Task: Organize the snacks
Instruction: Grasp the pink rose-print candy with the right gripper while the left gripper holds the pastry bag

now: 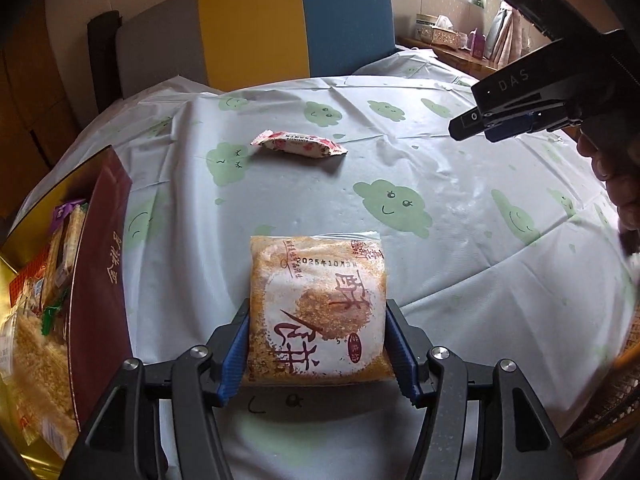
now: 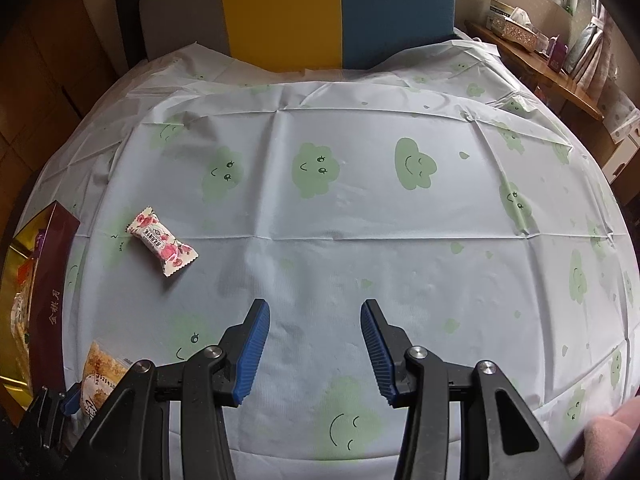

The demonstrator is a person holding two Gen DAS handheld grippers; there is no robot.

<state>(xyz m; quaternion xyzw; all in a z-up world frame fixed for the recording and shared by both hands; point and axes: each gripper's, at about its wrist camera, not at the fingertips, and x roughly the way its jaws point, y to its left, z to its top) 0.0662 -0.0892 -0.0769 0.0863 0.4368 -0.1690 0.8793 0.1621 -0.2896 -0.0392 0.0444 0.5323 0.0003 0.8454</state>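
Snack box (image 1: 100, 280) is sitting at far left, already holding packets. Left gripper (image 1: 318, 344) is clamping the crumbly pastry packet (image 1: 316, 304) just above the tablecloth (image 1: 460, 240). Judged step: carrying it boxward; next calls for leftward swing, then release. Pink floral candy (image 2: 162, 245) is lying loose beyond. Right gripper (image 2: 316, 350) is hovering, jaws apart, empty.

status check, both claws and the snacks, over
Left claw shut on orange pastry packet. Right claw open, empty, above tablecloth. Pink candy loose on cloth; snack box at left. Nothing in the way.
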